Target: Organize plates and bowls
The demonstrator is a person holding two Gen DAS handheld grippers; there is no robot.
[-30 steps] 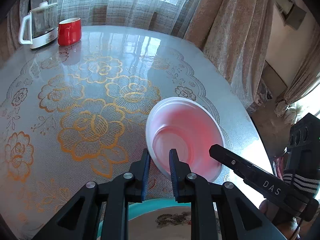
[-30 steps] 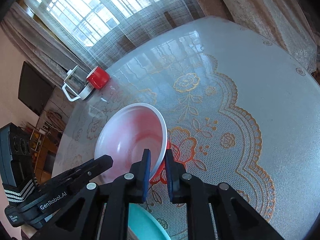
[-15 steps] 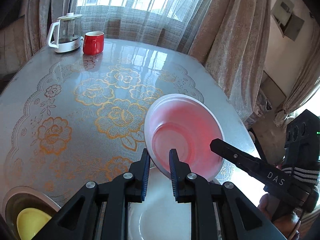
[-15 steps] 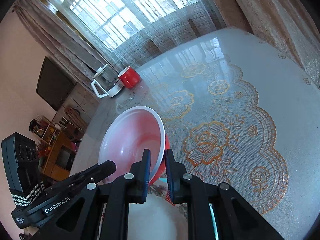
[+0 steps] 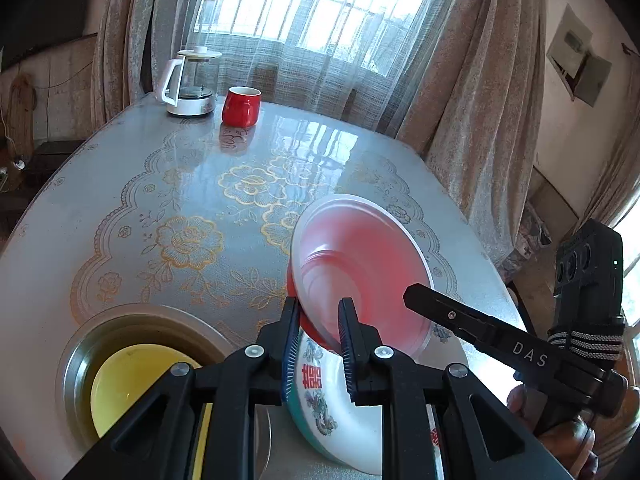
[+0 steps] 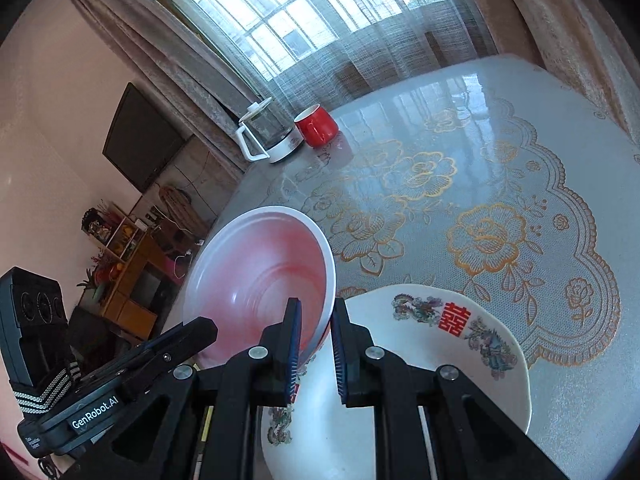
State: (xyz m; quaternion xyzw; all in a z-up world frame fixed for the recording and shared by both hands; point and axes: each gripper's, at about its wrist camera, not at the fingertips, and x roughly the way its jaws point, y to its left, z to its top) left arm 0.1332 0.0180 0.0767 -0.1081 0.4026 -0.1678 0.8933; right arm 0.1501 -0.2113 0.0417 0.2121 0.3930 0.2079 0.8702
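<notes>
Both the left gripper [image 5: 318, 320] and the right gripper [image 6: 314, 322] pinch the rim of the red bowl [image 5: 360, 276], up in the air over the big plate [image 6: 460, 344] near the table [image 5: 120, 184] edge, so a slip could drop it and chip the plate.

Daylight pours through a barred window [image 5: 320, 8] veiled by sheer curtains [image 5: 472, 92]. A dark TV [image 6: 140, 140] hangs on the pale wall [image 6: 52, 92] above a cluttered wooden shelf [image 6: 128, 264].
</notes>
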